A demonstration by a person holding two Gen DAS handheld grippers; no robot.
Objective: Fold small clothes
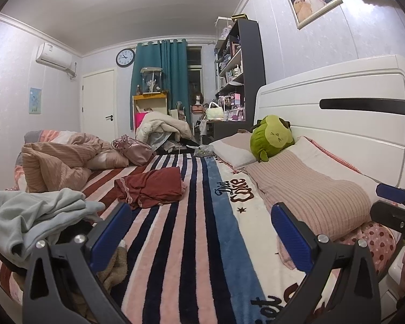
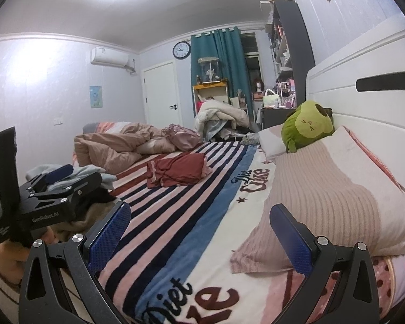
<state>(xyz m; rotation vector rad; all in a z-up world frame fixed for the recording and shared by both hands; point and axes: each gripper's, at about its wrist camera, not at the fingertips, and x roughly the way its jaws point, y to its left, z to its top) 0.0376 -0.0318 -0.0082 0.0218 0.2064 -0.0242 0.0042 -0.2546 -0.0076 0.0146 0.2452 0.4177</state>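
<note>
Two tools are hovering wide open and empty over the bed (image 1: 191, 216): left tool (image 1: 201, 232), right tool (image 2: 199, 232). Pale blue garment (image 1: 37, 213) is lying left of the left tool; red garment (image 1: 151, 189) ahead, apart. Likely step: choosing a piece; next needs reaching and pinching an edge. Only the right view is showing the left tool's body.

Rust-red garment (image 1: 151, 189) on a navy-pink-white striped blanket (image 1: 191, 243); green plush (image 1: 271, 136).
</note>
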